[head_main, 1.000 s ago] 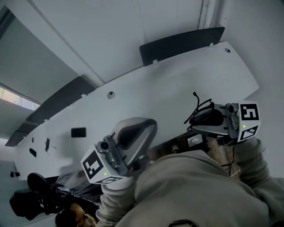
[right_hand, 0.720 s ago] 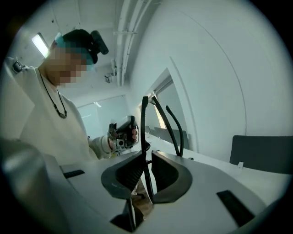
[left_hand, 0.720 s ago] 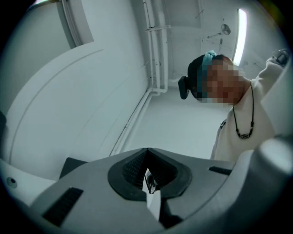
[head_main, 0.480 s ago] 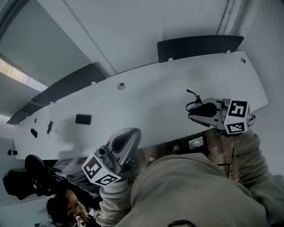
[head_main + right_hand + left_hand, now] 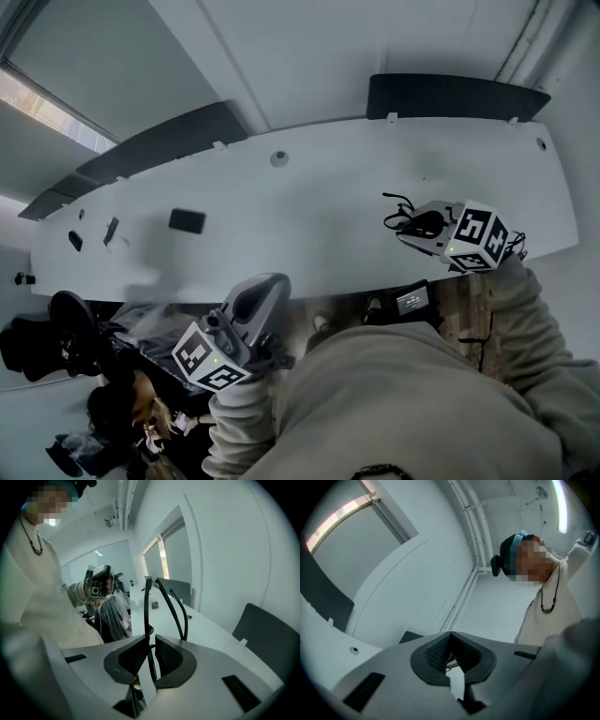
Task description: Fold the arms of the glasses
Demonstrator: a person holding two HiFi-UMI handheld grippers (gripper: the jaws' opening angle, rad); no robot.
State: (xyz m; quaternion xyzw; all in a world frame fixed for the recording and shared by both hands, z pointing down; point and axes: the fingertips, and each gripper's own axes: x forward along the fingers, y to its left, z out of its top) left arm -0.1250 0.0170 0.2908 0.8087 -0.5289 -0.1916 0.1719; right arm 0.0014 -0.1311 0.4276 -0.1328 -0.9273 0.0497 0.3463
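A pair of black glasses (image 5: 405,217) is pinched in my right gripper (image 5: 412,228), over the right part of the long white table (image 5: 309,216). In the right gripper view the pads are shut on the thin frame, and the two arms of the glasses (image 5: 165,602) stick out unfolded beyond the right gripper (image 5: 149,653). My left gripper (image 5: 270,283) hangs at the table's near edge, lower left of the glasses and well apart from them. In its own view the left gripper (image 5: 450,651) is shut with nothing between the pads.
A small black box (image 5: 187,220), a round grommet (image 5: 278,158) and little dark items (image 5: 111,230) lie on the table. Dark chair backs (image 5: 450,97) line its far side. Bags and clutter (image 5: 66,337) sit below left. A person in a cream top (image 5: 553,602) stands close by.
Both grippers have sunk lower. The right one has tipped downward with the glasses still in it; the left has swung across toward the table's near edge. The head view has turned too.
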